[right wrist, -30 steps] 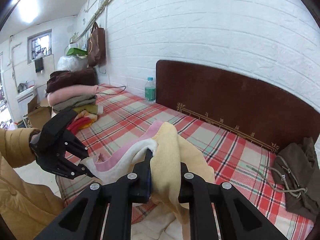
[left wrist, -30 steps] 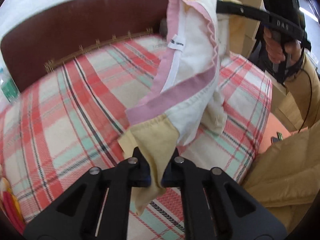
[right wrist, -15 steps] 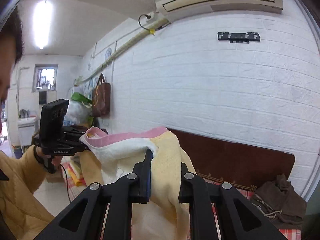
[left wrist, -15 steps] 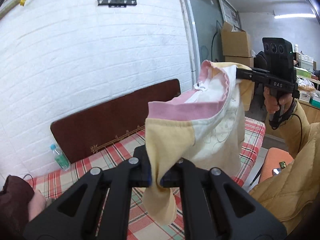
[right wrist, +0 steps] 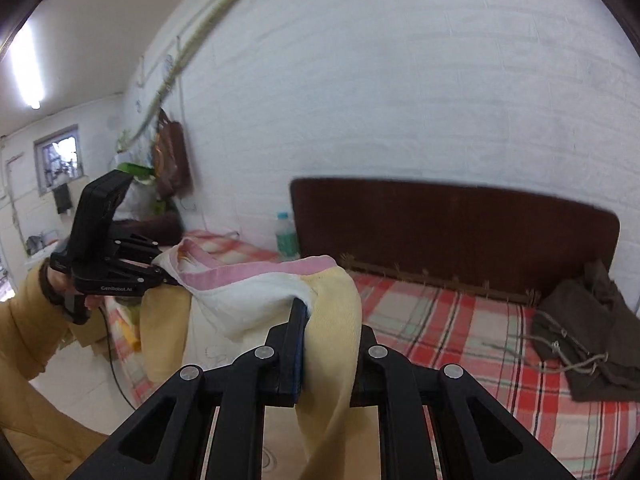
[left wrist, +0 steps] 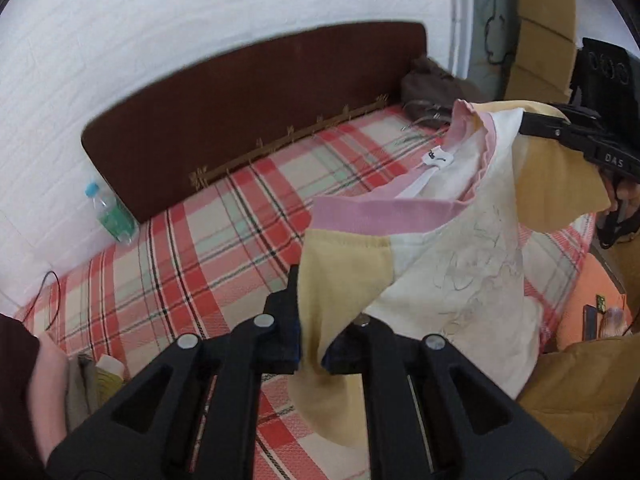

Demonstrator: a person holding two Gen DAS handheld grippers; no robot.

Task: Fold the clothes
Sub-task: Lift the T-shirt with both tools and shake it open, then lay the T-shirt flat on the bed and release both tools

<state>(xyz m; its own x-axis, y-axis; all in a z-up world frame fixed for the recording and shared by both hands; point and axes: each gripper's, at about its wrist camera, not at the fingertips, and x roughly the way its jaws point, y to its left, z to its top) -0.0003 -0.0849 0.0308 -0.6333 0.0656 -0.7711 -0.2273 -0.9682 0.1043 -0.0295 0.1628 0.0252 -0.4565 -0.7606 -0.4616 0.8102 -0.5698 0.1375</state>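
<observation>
A small white shirt (left wrist: 460, 264) with yellow sleeves and a pink neckband hangs in the air above the plaid bed (left wrist: 208, 248). My left gripper (left wrist: 316, 344) is shut on one yellow sleeve. My right gripper (right wrist: 324, 360) is shut on the other yellow sleeve (right wrist: 336, 320). In the left wrist view the right gripper (left wrist: 532, 124) holds the far shoulder at the upper right. In the right wrist view the left gripper (right wrist: 168, 276) holds the shirt at the left. The shirt (right wrist: 248, 296) is stretched between them, collar up.
A dark wooden headboard (left wrist: 248, 96) stands against the white brick wall. A water bottle (left wrist: 112, 216) sits by the headboard. A brown garment (right wrist: 584, 332) lies on the bed's right end. A stack of folded clothes (left wrist: 60, 368) is at the left. Cardboard boxes (left wrist: 540, 28) stand at the far right.
Both grippers lifted the shirt high, then came back down toward the bed. The shirt now hangs spread between them with its front showing.
</observation>
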